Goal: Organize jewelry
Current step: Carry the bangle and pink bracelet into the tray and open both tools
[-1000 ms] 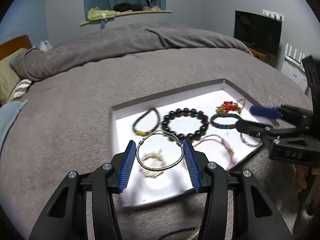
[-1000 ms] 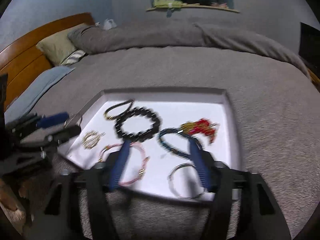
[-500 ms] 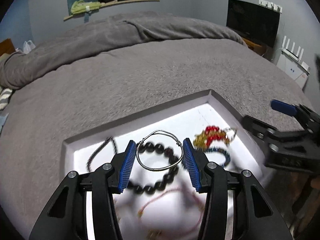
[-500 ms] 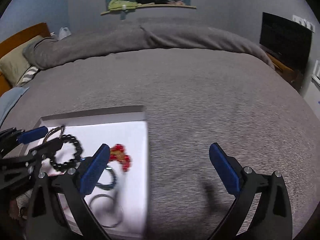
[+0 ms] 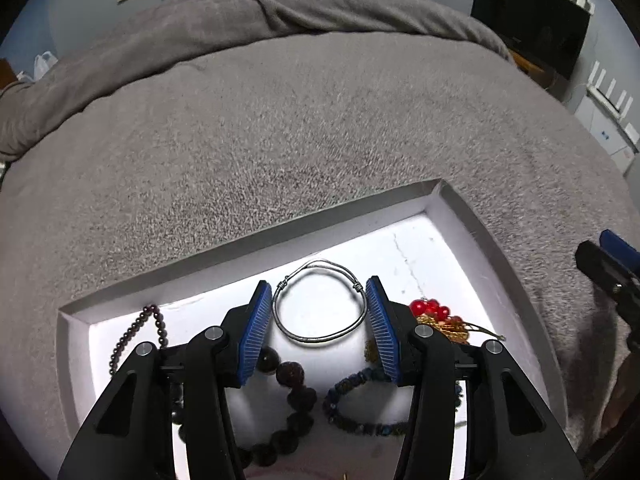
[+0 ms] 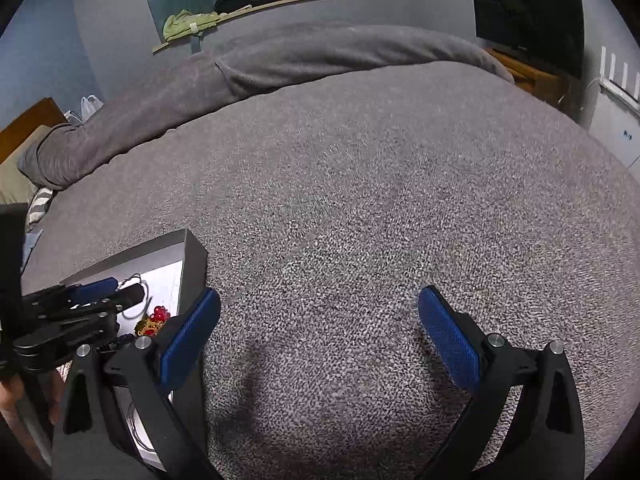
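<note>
We note the change: the left gripper [image 5: 319, 320], which hung over the near-left part of the white tray [image 5: 460, 204] a second ago, now sits over its far-right part, above bare floor beside the red bead cluster [image 5: 430, 310]. Its 2 blue pads clamp the silver wire bangle [image 5: 320, 306] by its sides, clear of the tray floor. We judge a set-down spot is being chosen.

The right gripper [image 6: 319, 330] has swung off the tray to the grey blanket [image 6: 360, 200] on the right, jaws spread wide, nothing between them.

Pose: both grippers tilt steeply downward; the left is centred over the tray.
</note>
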A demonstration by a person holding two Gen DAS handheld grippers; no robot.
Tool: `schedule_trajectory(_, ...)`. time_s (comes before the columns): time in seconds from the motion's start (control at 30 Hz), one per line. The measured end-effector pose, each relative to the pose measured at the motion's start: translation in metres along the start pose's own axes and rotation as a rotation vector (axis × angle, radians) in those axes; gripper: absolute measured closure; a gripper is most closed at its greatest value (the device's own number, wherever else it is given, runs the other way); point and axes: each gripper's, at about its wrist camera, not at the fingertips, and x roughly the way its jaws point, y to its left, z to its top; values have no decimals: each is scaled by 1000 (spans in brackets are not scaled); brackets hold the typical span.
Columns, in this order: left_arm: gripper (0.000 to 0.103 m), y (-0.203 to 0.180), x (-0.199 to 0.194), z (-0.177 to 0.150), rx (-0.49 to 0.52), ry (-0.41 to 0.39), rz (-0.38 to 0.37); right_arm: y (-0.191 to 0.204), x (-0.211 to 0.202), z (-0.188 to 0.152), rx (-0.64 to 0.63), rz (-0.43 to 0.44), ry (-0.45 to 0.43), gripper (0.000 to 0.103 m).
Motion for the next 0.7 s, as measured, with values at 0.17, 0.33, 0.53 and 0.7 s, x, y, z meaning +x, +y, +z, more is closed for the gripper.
schedule_trajectory(0.17,46,1,-2,-1,-4,-9,-1,4,-3,-1,-15,14,-3,5)
schedule_trajectory(0.33,46,5,-18,-4,-15,-21,-13,6,-5,-1,-20,13,-10,5)
schedule_trajectory(0.53,40,17,-53,-23,-47,-80,8,13,-4,-3,-36,8,-7,5)
schedule_trajectory(0.7,28,26,-82,-52,-56,-113,60,33,-13,-15,-84,33,-14,5)
